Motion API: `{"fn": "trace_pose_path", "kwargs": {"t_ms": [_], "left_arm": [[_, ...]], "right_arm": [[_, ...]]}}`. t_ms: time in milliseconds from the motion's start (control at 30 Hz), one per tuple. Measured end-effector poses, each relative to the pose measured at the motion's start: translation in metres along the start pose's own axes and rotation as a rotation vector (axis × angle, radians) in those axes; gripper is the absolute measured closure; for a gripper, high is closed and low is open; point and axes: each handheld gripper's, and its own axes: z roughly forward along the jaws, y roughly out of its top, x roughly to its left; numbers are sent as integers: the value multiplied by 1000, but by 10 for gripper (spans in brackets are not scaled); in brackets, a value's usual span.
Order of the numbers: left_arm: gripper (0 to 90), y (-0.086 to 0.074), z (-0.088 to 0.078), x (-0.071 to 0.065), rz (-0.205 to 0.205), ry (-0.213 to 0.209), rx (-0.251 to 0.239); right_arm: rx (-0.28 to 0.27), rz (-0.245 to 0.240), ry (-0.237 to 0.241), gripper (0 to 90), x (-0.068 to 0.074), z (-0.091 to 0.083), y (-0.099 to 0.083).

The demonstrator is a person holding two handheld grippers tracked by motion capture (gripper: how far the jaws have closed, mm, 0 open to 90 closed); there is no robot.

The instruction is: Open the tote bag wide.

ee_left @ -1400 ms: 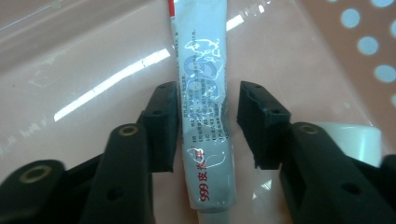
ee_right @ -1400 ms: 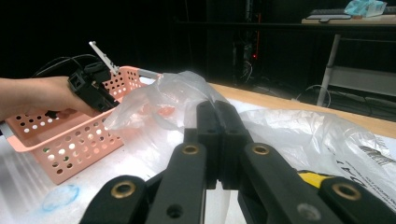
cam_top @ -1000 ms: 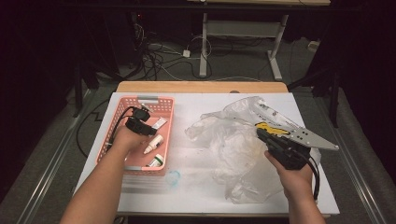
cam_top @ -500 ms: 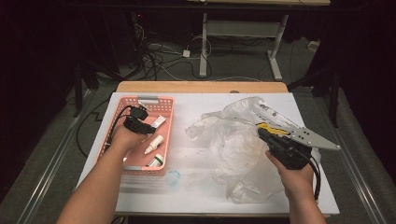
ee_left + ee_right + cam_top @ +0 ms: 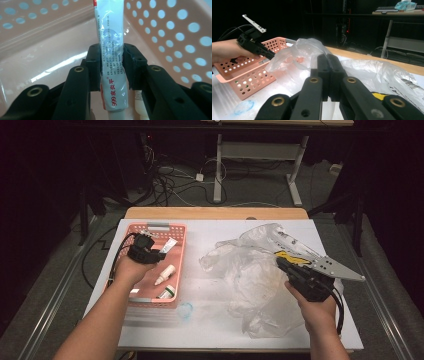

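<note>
Black jaws, brass-ringed screw holes

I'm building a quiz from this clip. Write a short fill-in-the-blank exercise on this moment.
1. The left tongs are shut on a white ____.
2. The basket on the table is ____ in colour.
3. The right tongs are ____, with nothing visible between them.
4. In front of the right tongs lies a crumpled clear plastic ____.

Missing words: tube; pink; shut; bag

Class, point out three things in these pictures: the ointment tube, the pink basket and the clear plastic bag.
ointment tube (image 5: 111, 57): left gripper view, printed middle, between the pads.
pink basket (image 5: 180, 251): high view, right wall.
clear plastic bag (image 5: 250, 270): high view, crumpled middle.
</note>
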Motion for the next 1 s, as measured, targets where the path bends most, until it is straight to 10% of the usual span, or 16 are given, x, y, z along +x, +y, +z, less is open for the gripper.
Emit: {"fn": "trace_pose_path", "kwargs": {"t_ms": [1000], "left_arm": [[673,-27,-48,-35,62,-23,-188]], "right_arm": [[5,1,2,900,1,1,-1]]}}
